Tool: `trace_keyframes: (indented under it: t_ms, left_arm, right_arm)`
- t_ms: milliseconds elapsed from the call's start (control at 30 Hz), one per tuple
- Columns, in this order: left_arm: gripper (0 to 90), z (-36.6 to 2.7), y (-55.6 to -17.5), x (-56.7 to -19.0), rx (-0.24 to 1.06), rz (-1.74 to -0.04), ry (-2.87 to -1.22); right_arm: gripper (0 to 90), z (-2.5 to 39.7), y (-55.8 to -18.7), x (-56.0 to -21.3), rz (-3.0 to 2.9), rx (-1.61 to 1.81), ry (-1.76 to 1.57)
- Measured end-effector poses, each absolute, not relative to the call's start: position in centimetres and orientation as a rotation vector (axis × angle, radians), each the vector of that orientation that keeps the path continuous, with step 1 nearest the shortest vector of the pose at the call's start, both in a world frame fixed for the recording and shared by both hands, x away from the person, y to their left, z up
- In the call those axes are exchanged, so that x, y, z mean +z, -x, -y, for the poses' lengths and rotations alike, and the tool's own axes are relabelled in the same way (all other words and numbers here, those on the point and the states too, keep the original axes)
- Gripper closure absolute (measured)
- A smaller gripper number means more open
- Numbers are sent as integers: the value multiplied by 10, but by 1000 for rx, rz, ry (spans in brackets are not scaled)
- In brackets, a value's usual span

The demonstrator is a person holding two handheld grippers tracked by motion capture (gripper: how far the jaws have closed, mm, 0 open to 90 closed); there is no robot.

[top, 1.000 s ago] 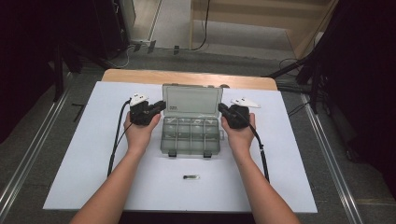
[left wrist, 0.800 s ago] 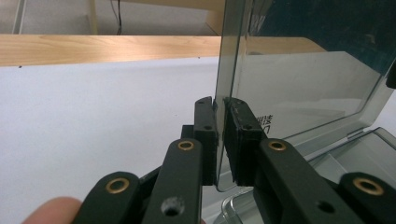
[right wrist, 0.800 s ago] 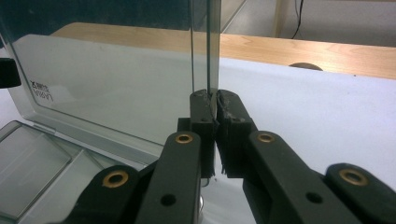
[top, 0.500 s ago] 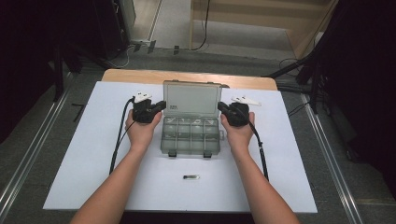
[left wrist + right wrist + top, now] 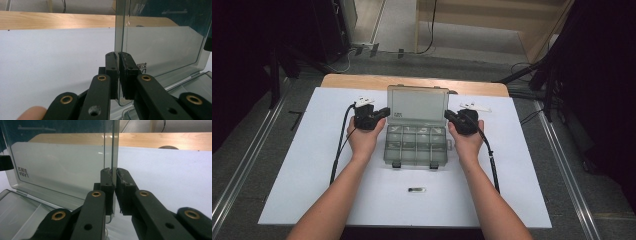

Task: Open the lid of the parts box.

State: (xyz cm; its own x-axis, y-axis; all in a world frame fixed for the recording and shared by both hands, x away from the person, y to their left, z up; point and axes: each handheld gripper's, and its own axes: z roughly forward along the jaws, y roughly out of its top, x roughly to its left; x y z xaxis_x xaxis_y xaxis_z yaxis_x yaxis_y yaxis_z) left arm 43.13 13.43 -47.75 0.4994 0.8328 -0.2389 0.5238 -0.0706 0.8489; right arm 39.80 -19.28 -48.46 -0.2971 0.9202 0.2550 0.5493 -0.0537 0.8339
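A clear plastic compartment box (image 5: 416, 148) lies in the middle of the white sheet, and its lid (image 5: 417, 104) stands open and upright at the back. My left gripper (image 5: 384, 111) is shut on the lid's left side edge. In the left gripper view the jaws (image 5: 118, 56) pinch the clear lid (image 5: 162, 45) near its lower corner. My right gripper (image 5: 448, 115) is shut on the lid's right side edge. In the right gripper view the jaws (image 5: 114, 173) clamp that thin edge of the lid (image 5: 62, 167). The box's compartments look empty.
A small dark and silver piece (image 5: 416, 189) lies on the white sheet (image 5: 312, 170) in front of the box. A strip of wooden tabletop (image 5: 362, 81) shows behind the sheet. Cables trail from both grippers along the forearms.
Both grippers have edged slightly toward the back while holding the lid's edges. The box and the small piece have not moved.
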Motion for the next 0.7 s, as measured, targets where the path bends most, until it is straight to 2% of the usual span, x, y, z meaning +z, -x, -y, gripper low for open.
trace_keyframes:
  t_ms: [700]
  left_arm:
    - [847,-138,-447,-481,252,-1226,-1705]
  right_arm:
    - [854,196,-409,-492,-1839,1337,-1666]
